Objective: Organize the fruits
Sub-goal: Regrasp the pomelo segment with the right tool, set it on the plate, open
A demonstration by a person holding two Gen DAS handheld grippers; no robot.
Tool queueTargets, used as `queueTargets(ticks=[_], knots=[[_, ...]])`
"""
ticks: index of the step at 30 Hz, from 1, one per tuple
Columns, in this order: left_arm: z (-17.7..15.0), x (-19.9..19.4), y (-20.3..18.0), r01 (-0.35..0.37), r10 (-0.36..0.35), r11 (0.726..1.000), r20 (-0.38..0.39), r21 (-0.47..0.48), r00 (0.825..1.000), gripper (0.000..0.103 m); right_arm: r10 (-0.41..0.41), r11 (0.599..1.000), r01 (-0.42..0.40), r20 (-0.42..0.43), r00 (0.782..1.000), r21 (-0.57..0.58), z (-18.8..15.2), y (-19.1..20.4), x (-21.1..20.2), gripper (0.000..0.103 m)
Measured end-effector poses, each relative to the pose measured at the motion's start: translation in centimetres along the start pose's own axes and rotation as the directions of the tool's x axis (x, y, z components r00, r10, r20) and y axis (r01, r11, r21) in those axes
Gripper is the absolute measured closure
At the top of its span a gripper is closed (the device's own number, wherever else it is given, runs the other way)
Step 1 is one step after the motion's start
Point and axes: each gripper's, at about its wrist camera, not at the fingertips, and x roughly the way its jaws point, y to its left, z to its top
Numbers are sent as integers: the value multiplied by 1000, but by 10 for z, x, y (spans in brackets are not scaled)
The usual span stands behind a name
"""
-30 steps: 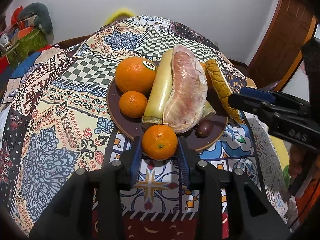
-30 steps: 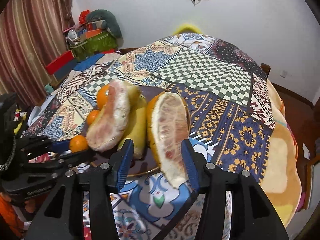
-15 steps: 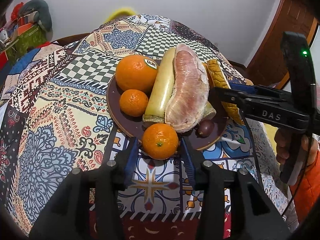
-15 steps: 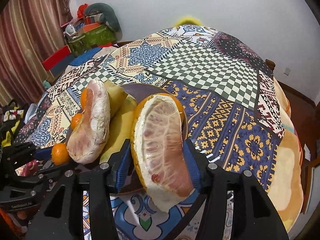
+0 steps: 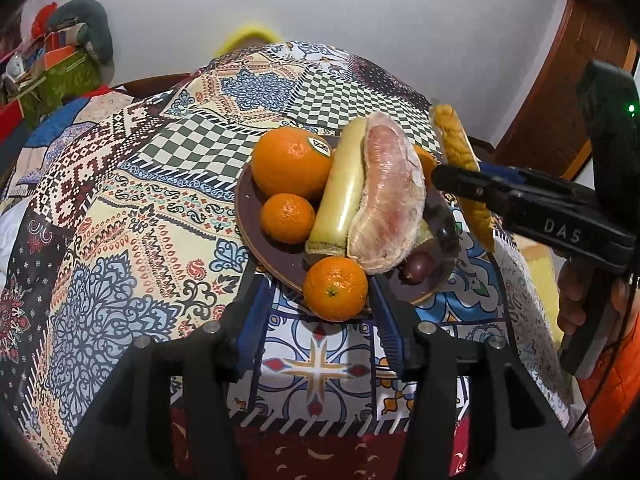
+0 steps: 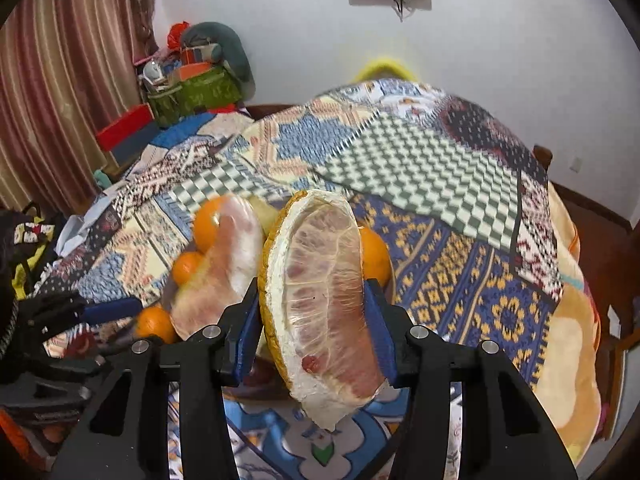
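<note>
The right gripper (image 6: 312, 316) is clamped on a pomelo wedge (image 6: 324, 292). The wedge stands between the two blue pads, rind against the left pad and pink flesh facing the camera, its pointed lower end hanging below the fingers and its top rising above them. From the left wrist view the same wedge (image 5: 460, 160) shows only its bumpy yellow rind, held at the right edge of the plate (image 5: 256, 232) in the right gripper (image 5: 444, 176); whether it touches the plate cannot be told.

The left gripper (image 5: 316, 304) has its jaws apart. A mandarin (image 5: 335, 288) sits between the fingertips at the plate's near rim, close to the right pad, with a clear gap to the left one. Contact with the right pad cannot be judged.

On the brown plate lie a big orange (image 5: 294, 168) with a sticker at the far left, a second mandarin (image 5: 287, 218) just in front of it, a pale yellow rind strip (image 5: 340, 196) running lengthwise through the middle, and a peeled pomelo piece (image 5: 388, 204) leaning on that strip. A dark passion fruit (image 5: 418, 270) rests at the near right, beside the peeled piece.

The plate sits on a patchwork cloth (image 5: 120, 240) covering the table. A hand (image 5: 576, 300) grips the right gripper's handle.
</note>
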Motion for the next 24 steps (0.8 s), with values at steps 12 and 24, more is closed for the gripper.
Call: queueTargets(ticks=[12,24], knots=[[5,-9,-2,-8,8,1000,34,-1,999,51,23,999,-23,1,1000,45,10,-3,8,55],[15,-59,-20,-20,18,1000,138,18,990,52,-6,1000,4,89,996,18,5,12,-51,55]])
